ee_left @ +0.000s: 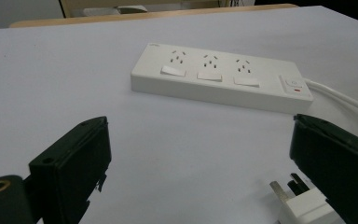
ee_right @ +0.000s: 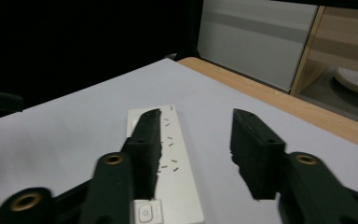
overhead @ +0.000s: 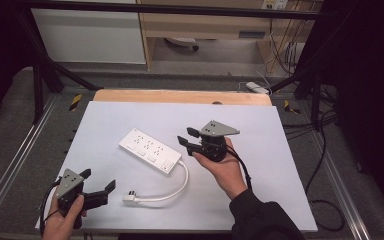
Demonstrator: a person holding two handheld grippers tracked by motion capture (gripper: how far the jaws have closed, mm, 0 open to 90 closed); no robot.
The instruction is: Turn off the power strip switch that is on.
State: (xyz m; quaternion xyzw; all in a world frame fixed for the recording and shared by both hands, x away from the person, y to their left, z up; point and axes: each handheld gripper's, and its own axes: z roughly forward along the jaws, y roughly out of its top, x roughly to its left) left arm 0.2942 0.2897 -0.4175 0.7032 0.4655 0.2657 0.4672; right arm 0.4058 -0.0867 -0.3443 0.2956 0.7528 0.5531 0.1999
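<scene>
Nearest the person, at the table's front left corner, the left gripper rests in the left hand with its jaws spread wide and nothing between them. Just beyond its tips lies the white plug, prongs up in the left gripper view, close beside one jaw but not touched. From the plug a white cable curves across the white table sheet to the power strip, which lies flat and slanted near the middle, sockets and switch facing up. Farther back and to the right, the right hand holds the right gripper above the strip's switch end; its jaws stand partly apart and grip nothing.
</scene>
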